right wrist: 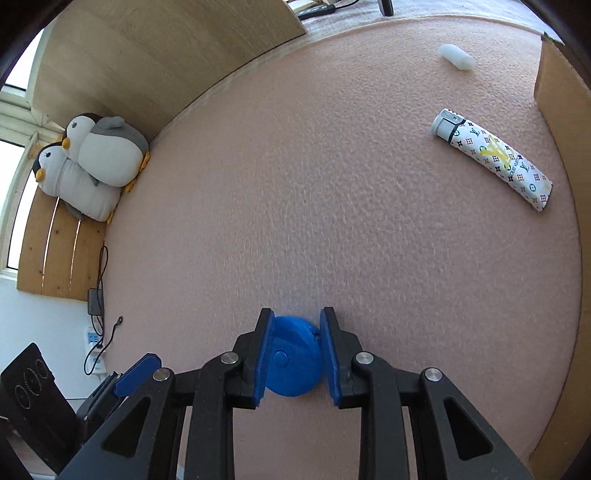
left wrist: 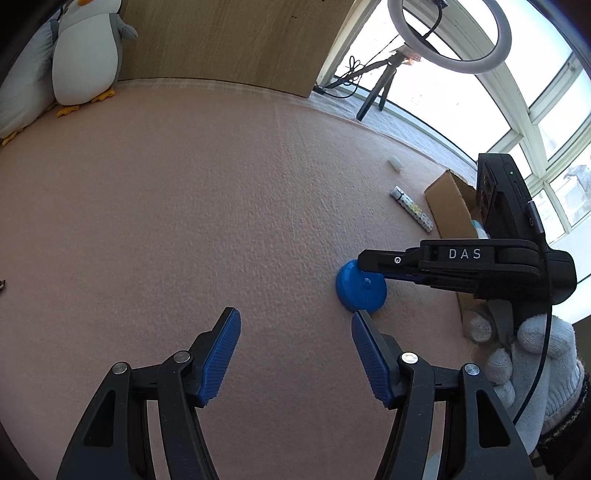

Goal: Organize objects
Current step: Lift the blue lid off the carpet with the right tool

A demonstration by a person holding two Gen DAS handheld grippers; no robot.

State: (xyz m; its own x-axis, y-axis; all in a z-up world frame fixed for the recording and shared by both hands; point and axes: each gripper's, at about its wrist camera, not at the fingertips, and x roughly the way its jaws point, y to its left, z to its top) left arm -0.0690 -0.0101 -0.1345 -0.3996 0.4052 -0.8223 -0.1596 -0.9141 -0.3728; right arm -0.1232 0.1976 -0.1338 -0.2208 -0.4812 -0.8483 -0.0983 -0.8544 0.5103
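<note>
Squarely between the blue pads of the right gripper (right wrist: 295,354), a round blue disc-shaped case (right wrist: 293,360) is seen clamped from both sides on the pink textured mat (right wrist: 295,184), low against the surface and possibly touching it. Alongside, the left gripper (left wrist: 295,354) is shown with its jaws wide apart and nothing between them, held just beside the disc. Farther out on the mat, a patterned lighter (right wrist: 491,157) is pictured lying flat, with a small white capsule-like piece (right wrist: 457,56) beyond it, both well apart from the disc. A cardboard box (right wrist: 561,110) stands open along the right edge of the mat, and something pale is glimpsed inside it from the left wrist view. Two stuffed penguins (right wrist: 92,162) are propped at the far corner against a wooden panel (right wrist: 166,55), and a ring light (left wrist: 450,33) is visible by the window. The step in hand is judged to be the lifting of the disc for carrying to the box; it would be done best with the grip kept centred across the widest part of the round case, the lift made straight up, and the open left gripper kept clear of the path.
</note>
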